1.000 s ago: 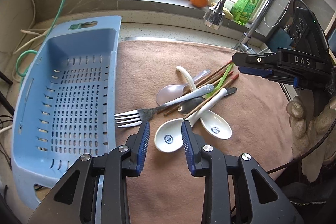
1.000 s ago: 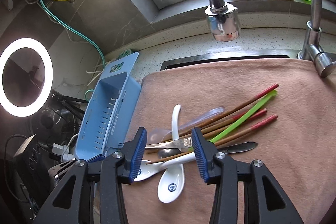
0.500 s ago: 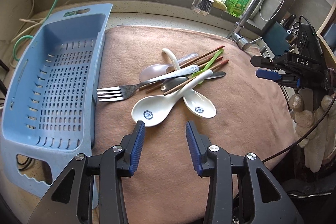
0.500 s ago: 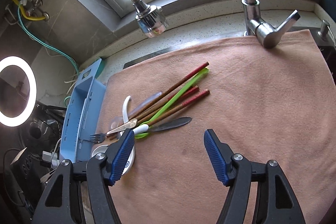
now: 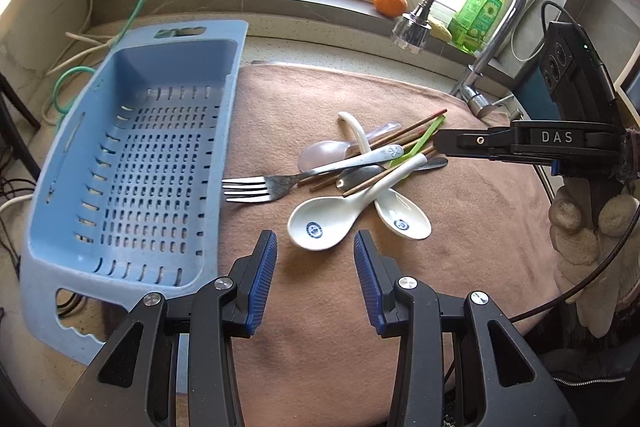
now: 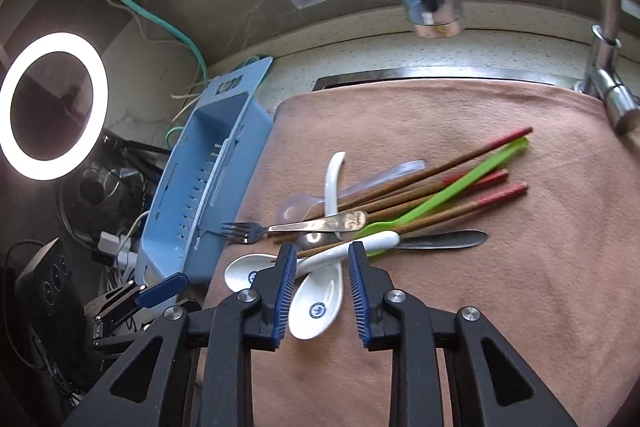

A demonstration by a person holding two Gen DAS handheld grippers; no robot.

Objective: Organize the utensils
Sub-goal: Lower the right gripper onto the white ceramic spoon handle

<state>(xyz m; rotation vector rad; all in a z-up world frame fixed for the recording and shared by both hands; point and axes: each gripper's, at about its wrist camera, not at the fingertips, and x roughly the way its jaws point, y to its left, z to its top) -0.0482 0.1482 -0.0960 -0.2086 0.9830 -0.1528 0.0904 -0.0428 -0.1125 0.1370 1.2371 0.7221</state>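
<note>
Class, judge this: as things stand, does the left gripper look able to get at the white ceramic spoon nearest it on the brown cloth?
Probably yes. The left gripper is open, and the white ceramic spoon has its bowl just ahead of the fingertips on the brown cloth. Nothing lies across the bowl, though its handle runs into the pile.

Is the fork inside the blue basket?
No, the fork lies on the brown cloth beside the blue basket.

Utensil pile (image 5: 360, 171) on towel (image 5: 460, 227), basket (image 5: 132, 163) left beside it
</note>
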